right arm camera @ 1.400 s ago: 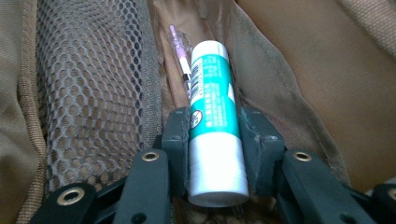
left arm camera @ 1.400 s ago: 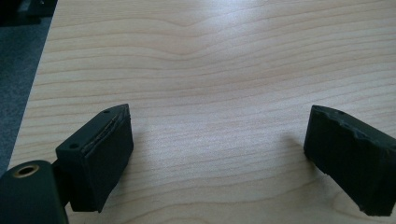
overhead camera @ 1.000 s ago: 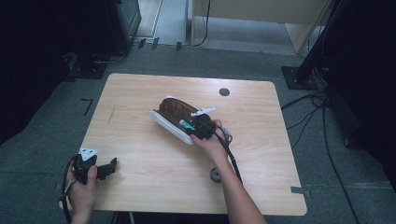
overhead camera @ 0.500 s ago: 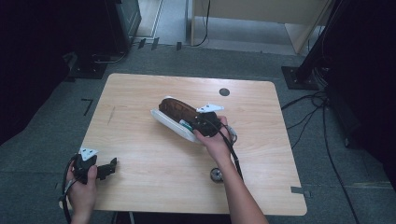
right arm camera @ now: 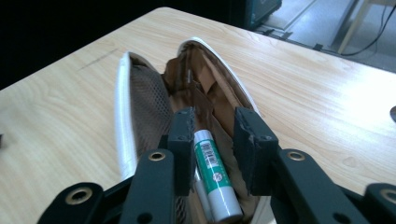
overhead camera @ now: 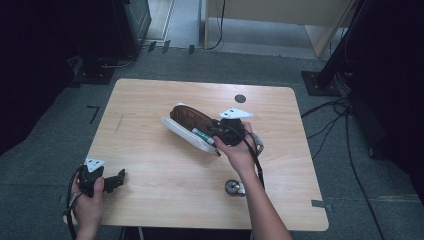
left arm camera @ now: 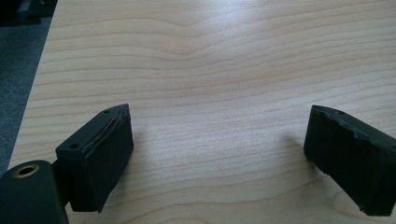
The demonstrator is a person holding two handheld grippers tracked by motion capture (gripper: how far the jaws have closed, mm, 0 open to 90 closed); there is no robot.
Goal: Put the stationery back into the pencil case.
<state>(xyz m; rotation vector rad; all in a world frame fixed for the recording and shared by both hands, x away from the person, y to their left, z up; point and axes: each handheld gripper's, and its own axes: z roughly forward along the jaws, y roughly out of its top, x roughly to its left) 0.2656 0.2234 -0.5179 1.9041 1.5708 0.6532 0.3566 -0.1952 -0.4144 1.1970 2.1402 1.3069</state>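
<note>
Right gripper (right arm camera: 212,144) has just been closing its jaws; a green-and-white glue stick (right arm camera: 214,179) sits between them, pad contact unclear, its near end cut off by the frame. Beyond lies an open white pencil case (overhead camera: 187,131) with brown lining, mid-table (overhead camera: 150,200). Left gripper (left arm camera: 219,154) gapes empty, near-left.

Pencil case (right arm camera: 140,102): white outer shell, brown fabric lining, brown mesh pocket on one flap. Glue stick (right arm camera: 214,179): white tube with green label bearing a white barcode panel. Table (overhead camera: 165,175): pale wood-grain top, with a dark round spot (overhead camera: 240,98) near its far edge. Gripper jaws: matte black, with brass-coloured rivets.
</note>
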